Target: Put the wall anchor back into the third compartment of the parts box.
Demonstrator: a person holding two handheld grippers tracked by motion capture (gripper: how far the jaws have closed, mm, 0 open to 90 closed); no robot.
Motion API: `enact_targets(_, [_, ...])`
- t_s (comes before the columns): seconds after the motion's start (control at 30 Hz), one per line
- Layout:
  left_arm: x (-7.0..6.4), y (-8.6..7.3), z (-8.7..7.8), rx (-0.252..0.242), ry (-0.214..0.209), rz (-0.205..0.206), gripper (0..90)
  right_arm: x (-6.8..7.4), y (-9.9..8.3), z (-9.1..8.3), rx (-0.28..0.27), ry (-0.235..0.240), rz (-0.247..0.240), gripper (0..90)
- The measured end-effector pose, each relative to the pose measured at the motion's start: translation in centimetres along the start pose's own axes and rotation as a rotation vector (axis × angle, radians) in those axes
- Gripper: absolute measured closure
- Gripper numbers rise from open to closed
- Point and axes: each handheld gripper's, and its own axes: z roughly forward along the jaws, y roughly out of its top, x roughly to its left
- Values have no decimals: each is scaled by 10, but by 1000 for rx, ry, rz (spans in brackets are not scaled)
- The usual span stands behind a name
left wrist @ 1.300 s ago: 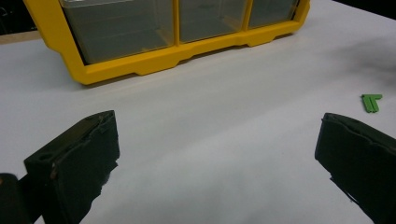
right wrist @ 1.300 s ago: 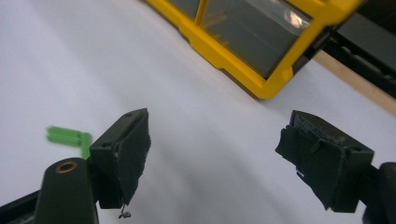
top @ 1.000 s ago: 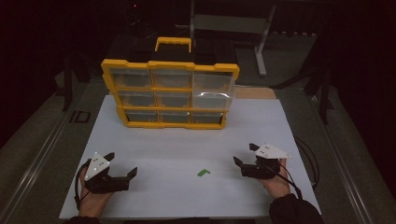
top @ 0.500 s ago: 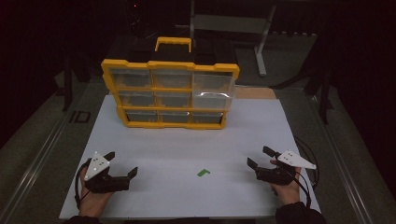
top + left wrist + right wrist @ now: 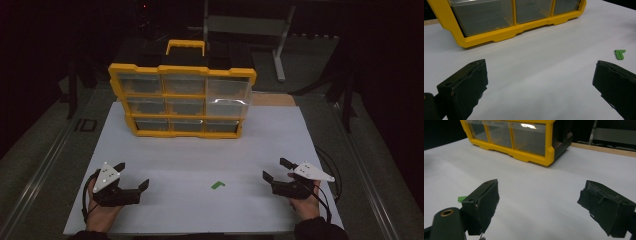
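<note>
Black jaws on both grippers stand wide apart, gripping nothing. Taking the small green piece [image 5: 217,185] on the white sheet [image 5: 200,155] as the marker, the left gripper [image 5: 134,176] rests well to its left and the right gripper [image 5: 275,170] nearer on its right. Bare sheet lies all round it; the yellow drawer organizer [image 5: 182,102] stands well beyond.

Dim room with dark, murky surroundings; the white table [image 5: 200,155] is the brightest area. Glare streaks the clear drawers [image 5: 227,102]. Close-up jaws look soft.
</note>
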Motion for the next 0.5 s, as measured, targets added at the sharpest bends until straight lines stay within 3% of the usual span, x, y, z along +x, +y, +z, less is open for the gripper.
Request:
enact_targets(0.3, [-3, 10, -1, 11, -28, -18, 14, 5, -2, 5, 17, -1, -31, 139])
enact_targets(0.5, [-11, 18, 4, 22, -43, 14, 25, 8, -1, 6, 28, 2, -52, 143])
